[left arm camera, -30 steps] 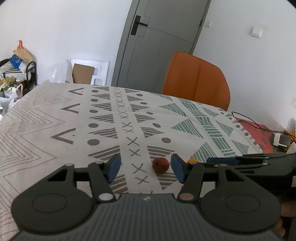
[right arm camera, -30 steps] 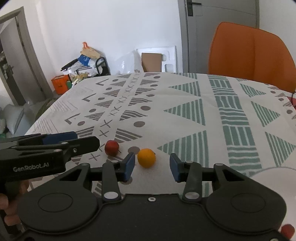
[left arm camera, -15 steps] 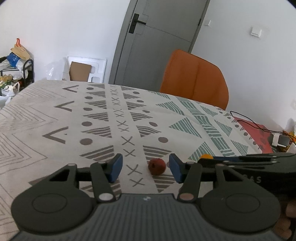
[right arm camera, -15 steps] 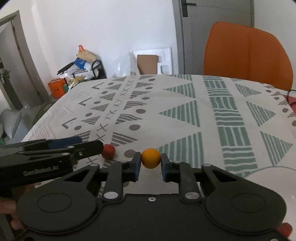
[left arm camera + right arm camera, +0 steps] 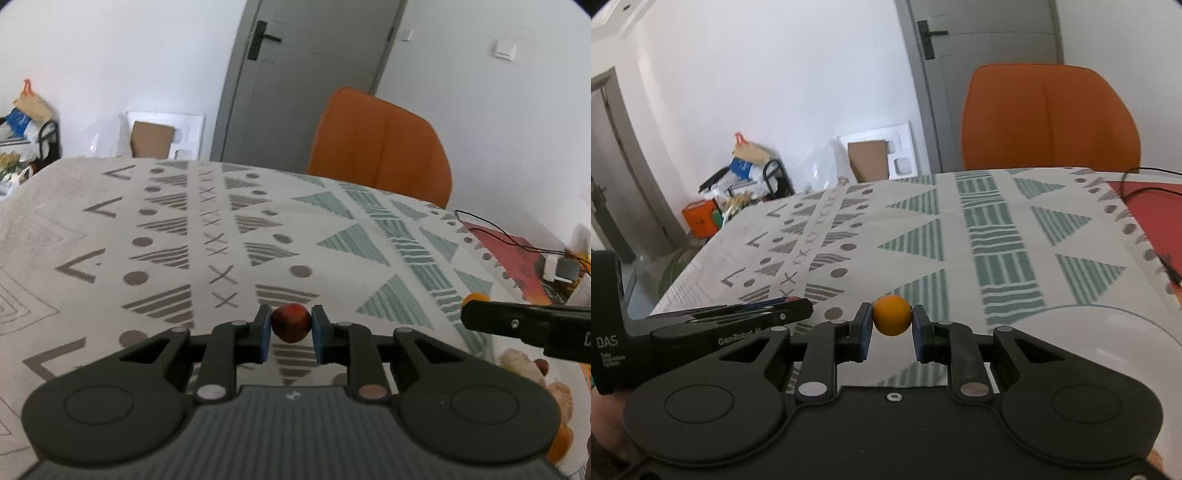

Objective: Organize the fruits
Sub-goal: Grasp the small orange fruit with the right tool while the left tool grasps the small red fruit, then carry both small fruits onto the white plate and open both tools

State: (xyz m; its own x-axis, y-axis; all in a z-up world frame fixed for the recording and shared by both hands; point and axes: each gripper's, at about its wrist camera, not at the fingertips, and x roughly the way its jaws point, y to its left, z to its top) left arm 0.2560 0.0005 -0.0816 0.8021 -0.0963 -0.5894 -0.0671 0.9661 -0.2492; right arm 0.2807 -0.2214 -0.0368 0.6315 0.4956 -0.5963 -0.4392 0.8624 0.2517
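My left gripper is shut on a small dark red fruit, held just above the patterned tablecloth. My right gripper is shut on a small round orange fruit, lifted off the cloth. In the left wrist view the right gripper shows as a black bar at the right, with the orange fruit at its tip. In the right wrist view the left gripper reaches in from the left. A white plate lies at the lower right of the right gripper.
An orange chair stands behind the table's far edge, in front of a grey door. A red mat with cables and a small box lies at the right. Several more fruits lie at the lower right.
The left gripper has closed on the red fruit. The right gripper, shut on the orange fruit, has lifted it and swung right toward the plate.
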